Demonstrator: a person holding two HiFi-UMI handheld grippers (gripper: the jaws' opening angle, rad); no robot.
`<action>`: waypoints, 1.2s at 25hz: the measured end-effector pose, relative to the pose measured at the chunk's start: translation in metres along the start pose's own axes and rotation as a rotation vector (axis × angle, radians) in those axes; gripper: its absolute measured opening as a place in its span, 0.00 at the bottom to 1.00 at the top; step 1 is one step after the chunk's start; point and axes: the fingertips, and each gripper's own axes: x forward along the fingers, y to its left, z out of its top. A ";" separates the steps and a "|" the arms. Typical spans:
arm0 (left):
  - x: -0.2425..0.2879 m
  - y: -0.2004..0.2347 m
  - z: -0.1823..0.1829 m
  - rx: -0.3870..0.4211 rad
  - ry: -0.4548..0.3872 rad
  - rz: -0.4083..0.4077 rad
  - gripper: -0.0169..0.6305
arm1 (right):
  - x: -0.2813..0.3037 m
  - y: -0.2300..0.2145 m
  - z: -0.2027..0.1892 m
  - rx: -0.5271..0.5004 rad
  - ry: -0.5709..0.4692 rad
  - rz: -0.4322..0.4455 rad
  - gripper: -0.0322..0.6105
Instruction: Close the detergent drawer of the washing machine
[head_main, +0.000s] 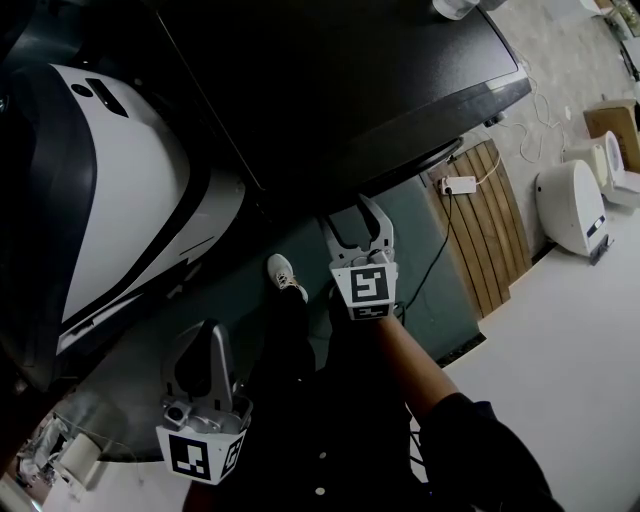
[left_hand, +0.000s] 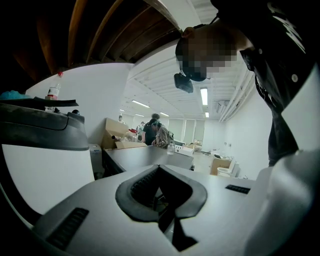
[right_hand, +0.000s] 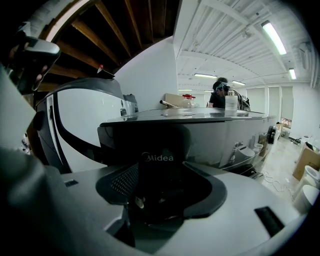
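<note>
Before the glossy black washing machine (head_main: 330, 80): your right gripper (head_main: 350, 215), fingers apart, faced its dark Midea-badged detergent drawer (right_hand: 162, 150). Closing step apparently pending, calling for a square inward push. Your left gripper (head_main: 203, 335): fingers together, empty.

place: looked like an open test lab | cues: washing machine (head_main: 350, 80) beside a white appliance (head_main: 130, 190), toilets (head_main: 570, 205) parked on bare floor (head_main: 560, 340), cardboard boxes (left_hand: 117, 131), ceiling strip lights (right_hand: 272, 31), people (left_hand: 155, 129) stood at back
</note>
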 end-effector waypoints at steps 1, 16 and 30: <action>0.000 0.000 0.000 -0.001 0.000 -0.001 0.05 | 0.000 0.000 0.001 0.000 0.000 0.000 0.48; 0.004 -0.005 -0.003 0.000 0.006 -0.017 0.05 | 0.003 0.001 0.003 0.003 -0.002 0.000 0.49; 0.001 -0.010 0.001 0.011 -0.011 -0.011 0.05 | 0.006 -0.003 -0.004 -0.048 -0.002 -0.003 0.48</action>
